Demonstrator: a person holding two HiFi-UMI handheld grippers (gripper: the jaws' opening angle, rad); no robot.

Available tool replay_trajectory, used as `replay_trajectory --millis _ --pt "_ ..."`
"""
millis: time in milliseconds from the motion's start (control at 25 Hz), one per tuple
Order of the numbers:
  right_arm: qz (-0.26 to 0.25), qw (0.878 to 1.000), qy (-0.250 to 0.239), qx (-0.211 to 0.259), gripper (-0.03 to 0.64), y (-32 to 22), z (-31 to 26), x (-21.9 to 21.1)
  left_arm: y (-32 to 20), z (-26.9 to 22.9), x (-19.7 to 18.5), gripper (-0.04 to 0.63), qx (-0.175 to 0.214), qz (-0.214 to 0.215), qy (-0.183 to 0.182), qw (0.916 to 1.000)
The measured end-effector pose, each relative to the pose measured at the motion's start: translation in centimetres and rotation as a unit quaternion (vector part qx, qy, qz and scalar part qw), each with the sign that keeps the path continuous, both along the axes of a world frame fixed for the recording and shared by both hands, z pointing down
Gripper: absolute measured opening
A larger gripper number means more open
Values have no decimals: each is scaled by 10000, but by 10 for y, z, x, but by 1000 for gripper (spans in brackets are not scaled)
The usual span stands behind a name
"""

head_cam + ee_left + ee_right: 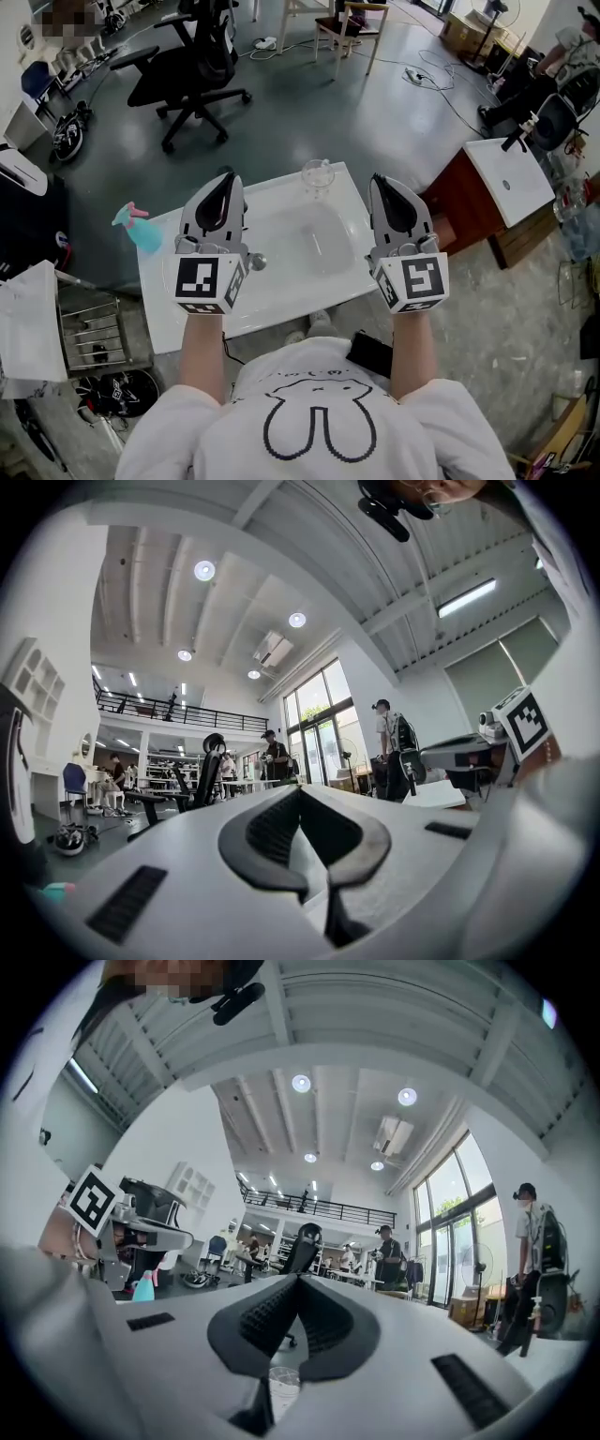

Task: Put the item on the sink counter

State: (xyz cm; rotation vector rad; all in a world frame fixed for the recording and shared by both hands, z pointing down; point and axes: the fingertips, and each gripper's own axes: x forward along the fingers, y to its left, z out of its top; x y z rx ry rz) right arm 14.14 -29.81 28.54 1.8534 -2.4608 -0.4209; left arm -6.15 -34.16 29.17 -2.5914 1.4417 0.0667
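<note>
- The glass cup [319, 175] is clear and colourless, short, with a round mouth; the white counter and grey floor show through its wall.
- It stands upright on the far rim of the white sink counter [281, 298], just beyond the basin [317, 242] and about midway along that edge.
- In the right gripper view the same cup [282, 1384] shows low down through the gap beneath the jaws, with a pale, faintly ribbed wall. It lies beyond the jaws, not between them.
- Whether the cup holds anything cannot be told.
- The left gripper [225, 178] is held over the left part of the counter. Its dark jaws are closed tip to tip with nothing between them, as the left gripper view [300, 794] shows plainly.
- The right gripper [382, 180] is held over the counter's right edge. Its jaws are likewise pressed together at the tips and empty [298, 1281].
- Both grippers point away from the person, side by side, with the cup between their tips and a little farther off, touching neither.
- A teal spray bottle [139, 228] with a pink top is at the counter's left edge; whether it stands on the counter is unclear.
- A black office chair [192, 70] stands on the grey floor beyond.
</note>
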Motion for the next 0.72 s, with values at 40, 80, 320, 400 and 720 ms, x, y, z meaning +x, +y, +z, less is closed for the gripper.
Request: replay_trajectory --millis 40,80,320,400,720 --pt "-25 10000 22 47 27 1 -3 0 1 -2 -1 11 30 -10 15 10000" --pt "-84 9999 -18 76 26 3 -5 0 2 -3 -1 11 57 -25 31 10000" --pt "-572 9958 -719 23 26 14 -18 4 9 -12 2 11 205 -76 77 9997" --pt "-624 9959 -649 58 26 15 -20 6 9 -15 4 11 262 -106 61 9996" --pt "-616 9977 103 247 26 12 -30 12 7 -30 25 11 394 -189 -31 9990"
